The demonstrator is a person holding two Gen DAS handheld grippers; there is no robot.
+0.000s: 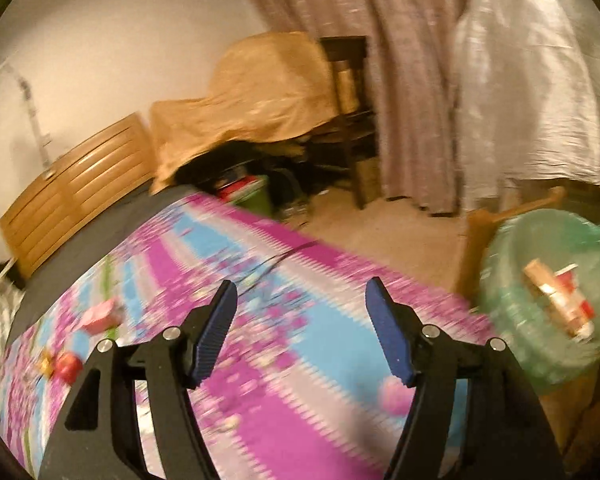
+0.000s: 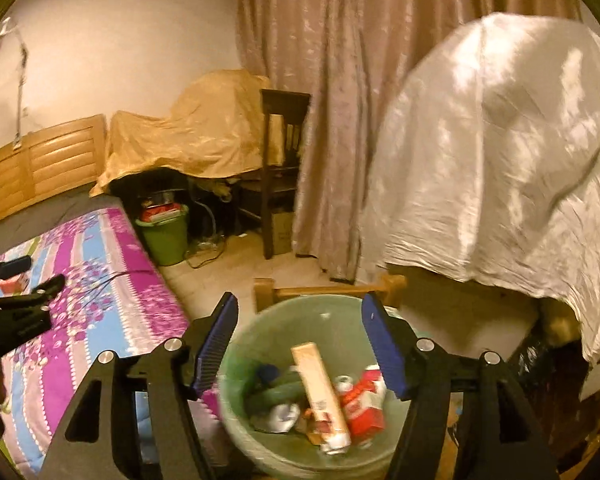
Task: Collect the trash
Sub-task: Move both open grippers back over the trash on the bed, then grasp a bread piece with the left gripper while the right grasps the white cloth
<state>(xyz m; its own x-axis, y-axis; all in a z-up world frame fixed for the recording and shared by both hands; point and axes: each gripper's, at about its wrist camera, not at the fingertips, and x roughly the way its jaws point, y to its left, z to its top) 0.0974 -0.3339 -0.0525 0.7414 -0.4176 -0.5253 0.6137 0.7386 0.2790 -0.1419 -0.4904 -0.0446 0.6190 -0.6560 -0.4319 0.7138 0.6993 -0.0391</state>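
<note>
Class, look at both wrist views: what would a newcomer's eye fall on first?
The bright purple-and-blue bedspread fills the left, with small red items lying on it. Beside the bed, under the open right gripper, stands a green-lined trash bin holding a red carton and a tall beige box.

Bed (image 1: 284, 360): I see it covered by a quilt (image 2: 100, 280) in purple, blue and white floral stripes, over a grey sheet (image 1: 80, 256).
Headboard (image 1: 76, 196): slatted light wood, at the far end.
On the quilt, left side: a pink carton (image 1: 100, 316), a red round item (image 1: 68, 366), a small gold wrapper (image 1: 46, 364) touching the red one. Blurred in my left view; I cannot tell more.
On the quilt, right edge: a pink blob (image 1: 396, 394), unclear.
Floor (image 2: 236, 268): beige, beside the bed.
On the floor: a green bucket (image 2: 166, 240) just beside the bed's corner, a dark chair (image 2: 280, 176), a cable (image 2: 204, 258).
</note>
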